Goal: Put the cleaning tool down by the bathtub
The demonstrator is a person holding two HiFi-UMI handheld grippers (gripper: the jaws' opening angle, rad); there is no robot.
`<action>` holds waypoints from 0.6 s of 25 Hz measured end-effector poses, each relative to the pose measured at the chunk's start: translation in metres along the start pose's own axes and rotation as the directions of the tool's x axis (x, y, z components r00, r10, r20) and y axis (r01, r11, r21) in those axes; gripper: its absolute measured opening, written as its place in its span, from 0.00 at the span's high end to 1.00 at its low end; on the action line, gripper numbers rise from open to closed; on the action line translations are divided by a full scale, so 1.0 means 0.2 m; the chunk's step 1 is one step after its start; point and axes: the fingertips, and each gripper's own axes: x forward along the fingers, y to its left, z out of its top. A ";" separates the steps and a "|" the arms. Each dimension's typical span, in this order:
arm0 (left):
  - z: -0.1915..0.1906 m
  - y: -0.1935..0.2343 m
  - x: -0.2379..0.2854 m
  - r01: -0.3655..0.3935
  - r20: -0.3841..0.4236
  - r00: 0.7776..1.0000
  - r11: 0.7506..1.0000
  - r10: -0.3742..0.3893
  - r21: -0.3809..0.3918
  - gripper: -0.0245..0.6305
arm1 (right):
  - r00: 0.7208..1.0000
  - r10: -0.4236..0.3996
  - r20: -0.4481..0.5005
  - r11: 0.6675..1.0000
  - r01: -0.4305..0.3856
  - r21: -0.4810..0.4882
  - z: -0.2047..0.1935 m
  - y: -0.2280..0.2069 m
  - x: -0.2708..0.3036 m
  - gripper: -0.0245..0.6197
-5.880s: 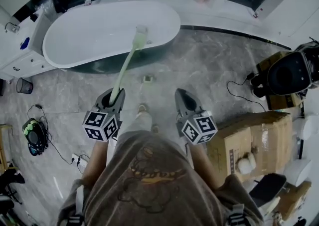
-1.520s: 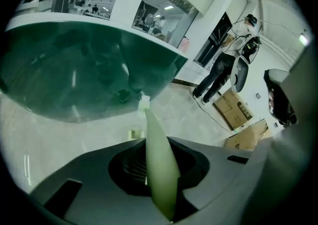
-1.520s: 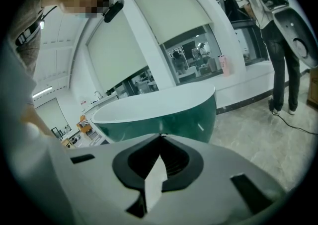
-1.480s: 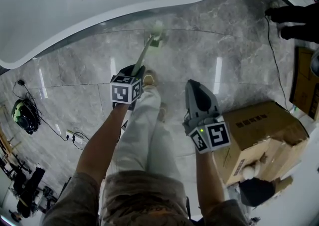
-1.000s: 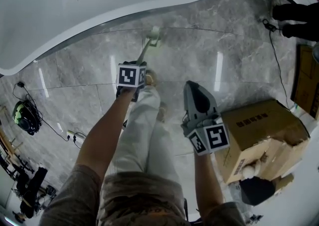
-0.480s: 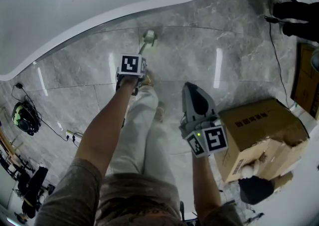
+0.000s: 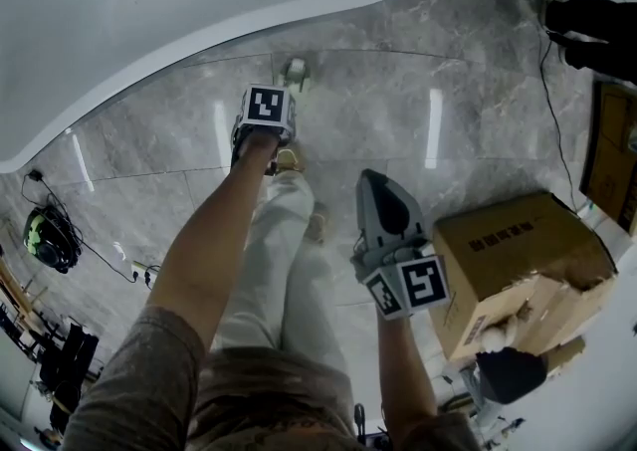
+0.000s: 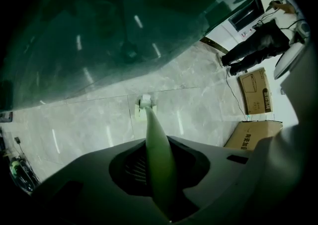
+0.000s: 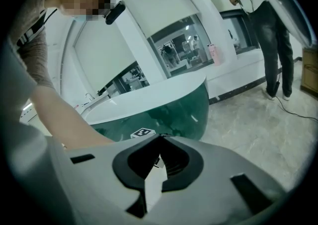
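The cleaning tool is a brush with a long pale green handle (image 8: 155,139) and a small whitish head (image 8: 144,103). In the left gripper view, my left gripper (image 8: 158,147) is shut on the handle, which runs straight out between the jaws. The head rests on the grey marble floor just in front of the bathtub's dark green side (image 8: 89,35). In the head view the head (image 7: 295,71) lies below the white bathtub rim (image 7: 199,31), ahead of my left gripper (image 7: 265,118). My right gripper (image 7: 379,190) hangs lower right, jaws together on nothing.
A cardboard box (image 7: 518,260) stands at my right. Black cables and a dark device (image 7: 40,240) lie at the left. A person in dark trousers (image 9: 271,45) stands near the far wall. My own legs in pale trousers (image 7: 289,240) are between the grippers.
My left gripper has moved forward toward the bathtub with the tool, and less of the handle shows in the head view. The right gripper has barely shifted.
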 end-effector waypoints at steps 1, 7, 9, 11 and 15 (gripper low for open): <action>0.01 0.00 0.01 -0.002 -0.009 1.000 1.000 0.002 0.003 0.86 | 1.000 -0.002 0.000 1.000 0.002 0.004 0.00 0.00 0.01 0.96; 0.03 -0.01 0.08 0.007 -0.031 0.999 1.000 -0.006 0.015 0.86 | 1.000 -0.019 0.006 1.000 0.019 0.024 0.00 -0.02 0.03 0.96; 0.02 0.00 0.07 0.000 -0.031 1.000 1.000 0.000 0.008 0.85 | 1.000 -0.021 0.008 0.999 0.021 0.026 0.00 -0.02 0.03 0.96; 0.01 0.00 0.05 -0.011 -0.035 0.999 1.000 0.011 0.007 0.85 | 1.000 -0.021 0.010 0.999 0.021 0.027 0.00 -0.03 0.03 0.96; 0.00 -0.01 0.03 -0.015 -0.014 1.000 1.000 0.015 0.026 0.84 | 1.000 -0.015 0.006 1.000 0.015 0.023 0.00 -0.01 0.02 0.96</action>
